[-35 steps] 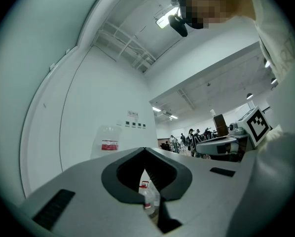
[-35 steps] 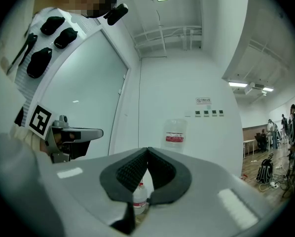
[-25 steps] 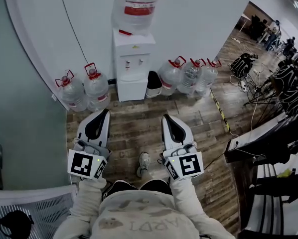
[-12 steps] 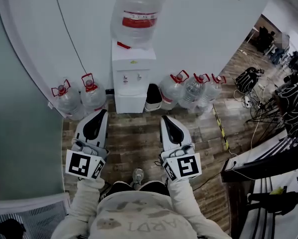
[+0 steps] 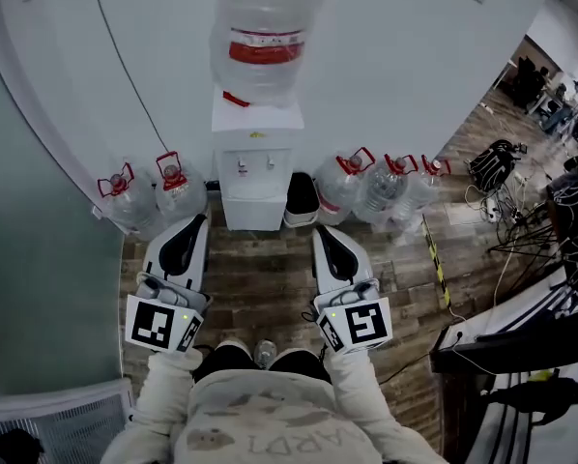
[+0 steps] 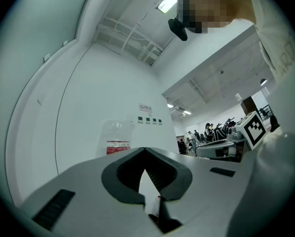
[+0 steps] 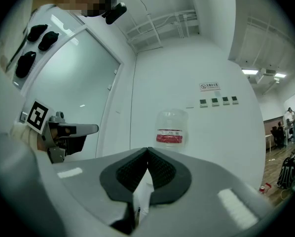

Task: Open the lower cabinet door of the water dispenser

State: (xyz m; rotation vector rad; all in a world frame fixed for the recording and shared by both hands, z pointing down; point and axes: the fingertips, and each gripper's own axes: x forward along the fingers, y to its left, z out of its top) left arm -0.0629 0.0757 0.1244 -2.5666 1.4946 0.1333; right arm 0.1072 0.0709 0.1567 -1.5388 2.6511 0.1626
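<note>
The white water dispenser [image 5: 257, 153] stands against the wall with a big clear bottle [image 5: 265, 37] on top. Its lower cabinet door [image 5: 253, 206] is closed, as far as I can see from above. My left gripper [image 5: 200, 220] and right gripper [image 5: 320, 230] point at it from a short way back, level and side by side over the wooden floor. Both are shut and empty. In the left gripper view the jaw tips [image 6: 145, 149] meet below the bottle [image 6: 118, 139]. The right gripper view shows its tips [image 7: 148, 149] closed too, with the bottle [image 7: 170, 130] ahead.
Two red-capped water jugs [image 5: 154, 193] stand left of the dispenser, three more [image 5: 381, 187] to its right, and a dark bin [image 5: 302, 199] right beside it. Yellow-black tape [image 5: 436, 259] crosses the floor. Bags and cables [image 5: 497, 167] lie far right; a glass wall [image 5: 28, 259] runs on the left.
The person has walked toward the dispenser, which now sits closer and larger in the head view. Both grippers came forward with them and stayed shut.
</note>
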